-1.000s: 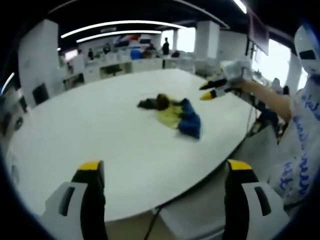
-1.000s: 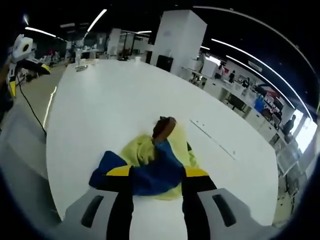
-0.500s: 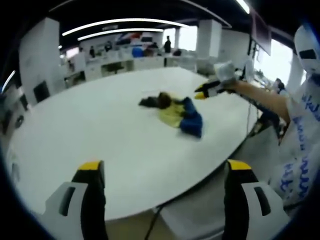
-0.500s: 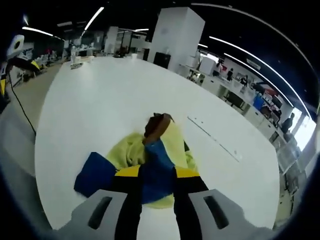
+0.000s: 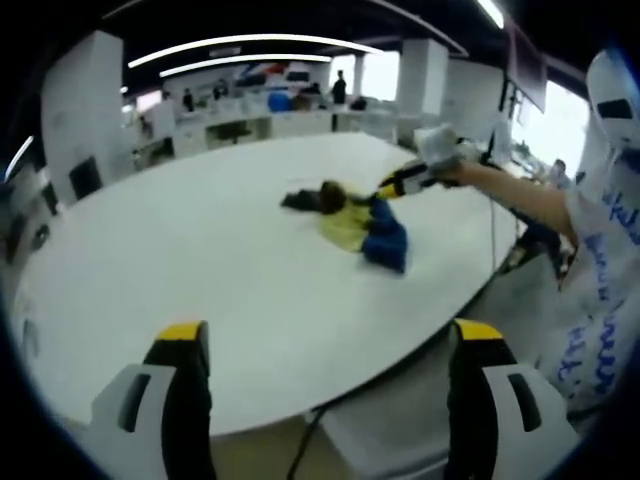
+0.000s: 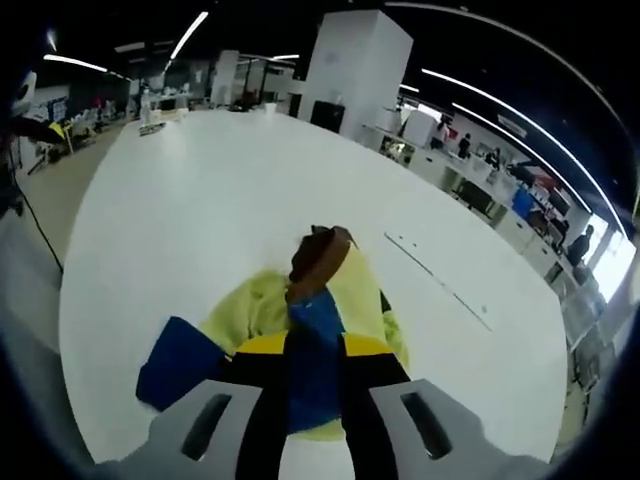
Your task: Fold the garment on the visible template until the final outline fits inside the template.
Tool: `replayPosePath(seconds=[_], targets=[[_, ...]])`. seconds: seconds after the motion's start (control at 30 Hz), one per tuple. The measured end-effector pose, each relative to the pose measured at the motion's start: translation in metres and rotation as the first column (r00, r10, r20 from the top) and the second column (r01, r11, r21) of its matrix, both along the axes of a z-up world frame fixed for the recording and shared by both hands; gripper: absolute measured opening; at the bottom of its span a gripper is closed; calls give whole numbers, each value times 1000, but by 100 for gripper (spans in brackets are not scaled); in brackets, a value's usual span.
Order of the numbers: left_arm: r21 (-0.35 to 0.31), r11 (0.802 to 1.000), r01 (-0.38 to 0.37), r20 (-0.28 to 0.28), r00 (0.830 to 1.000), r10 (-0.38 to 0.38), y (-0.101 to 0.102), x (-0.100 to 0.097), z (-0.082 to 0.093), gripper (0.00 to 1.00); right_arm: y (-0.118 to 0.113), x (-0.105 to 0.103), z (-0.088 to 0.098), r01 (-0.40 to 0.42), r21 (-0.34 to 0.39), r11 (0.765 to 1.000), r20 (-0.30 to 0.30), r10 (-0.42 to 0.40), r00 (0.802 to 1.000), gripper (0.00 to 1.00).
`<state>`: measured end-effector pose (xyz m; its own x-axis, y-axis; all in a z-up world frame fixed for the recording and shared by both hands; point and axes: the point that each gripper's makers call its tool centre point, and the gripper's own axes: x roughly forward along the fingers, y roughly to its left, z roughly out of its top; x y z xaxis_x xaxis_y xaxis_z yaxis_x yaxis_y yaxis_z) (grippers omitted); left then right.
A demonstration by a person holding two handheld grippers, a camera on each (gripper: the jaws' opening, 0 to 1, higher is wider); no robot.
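Observation:
A crumpled garment point(image 5: 360, 225) in yellow, blue and brown lies in a heap on the white oval table point(image 5: 200, 260), toward its far right side. In the left gripper view my right gripper point(image 5: 385, 190) reaches in from the right and meets the top of the heap. In the right gripper view the right gripper point(image 6: 315, 350) has its jaws pressed against a blue fold of the garment point(image 6: 255, 305), with a brown part point(image 6: 318, 255) just beyond. My left gripper point(image 5: 325, 335) is open, held above the table's near edge, far from the cloth.
A person's forearm point(image 5: 520, 195) and a white printed shirt point(image 5: 600, 290) fill the right side. A cable point(image 5: 305, 445) hangs below the near table edge. Desks, a white pillar point(image 6: 355, 70) and distant people stand beyond the table point(image 6: 220, 190).
The right gripper has come down and in from above the table onto the garment. Its jaws have narrowed onto the blue fold. The left gripper has stayed put.

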<state>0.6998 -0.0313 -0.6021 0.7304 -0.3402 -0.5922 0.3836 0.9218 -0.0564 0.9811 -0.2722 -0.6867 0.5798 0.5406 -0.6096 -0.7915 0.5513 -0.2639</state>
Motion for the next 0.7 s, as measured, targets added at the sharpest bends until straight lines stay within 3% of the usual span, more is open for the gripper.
replayPosePath(seconds=[0.7], targets=[[-3,1000,-12,-21,1000,12,4,-3,-5,95,24,4,-25,-99,-113,989,-24,97,995,18]])
